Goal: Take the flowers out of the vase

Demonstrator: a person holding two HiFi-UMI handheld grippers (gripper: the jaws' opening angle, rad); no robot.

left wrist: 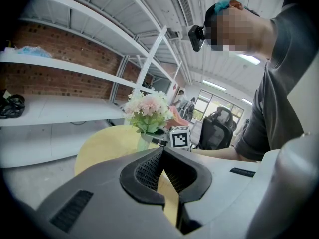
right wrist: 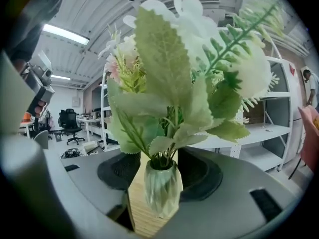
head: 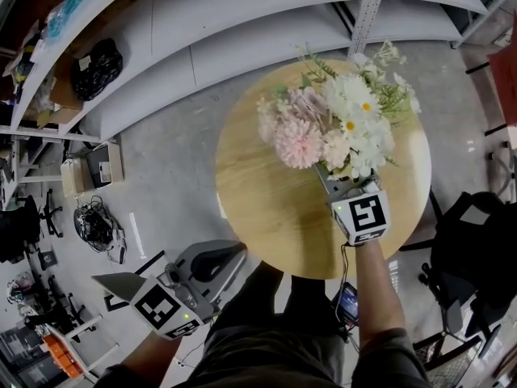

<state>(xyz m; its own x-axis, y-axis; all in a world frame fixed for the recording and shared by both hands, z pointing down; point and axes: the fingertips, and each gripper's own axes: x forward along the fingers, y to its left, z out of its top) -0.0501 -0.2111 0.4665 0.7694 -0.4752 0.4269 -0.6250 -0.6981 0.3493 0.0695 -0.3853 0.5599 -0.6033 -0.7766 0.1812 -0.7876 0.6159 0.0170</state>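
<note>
Toppling threatens if stems drag the ribbed green glass vase [right wrist: 162, 188], standing ungripped between the right claw's [right wrist: 160, 166] wide jaws beneath pink-and-white flowers [head: 331, 124] on the round wooden surface [head: 266, 192], closed empty left claw [left wrist: 162, 156] far behind.

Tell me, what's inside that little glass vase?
The vase holds the green stems of the flowers, bunched at its mouth. Its ribbed glass blurs what lies lower, so the stem ends, and any water, cannot be made out.
</note>
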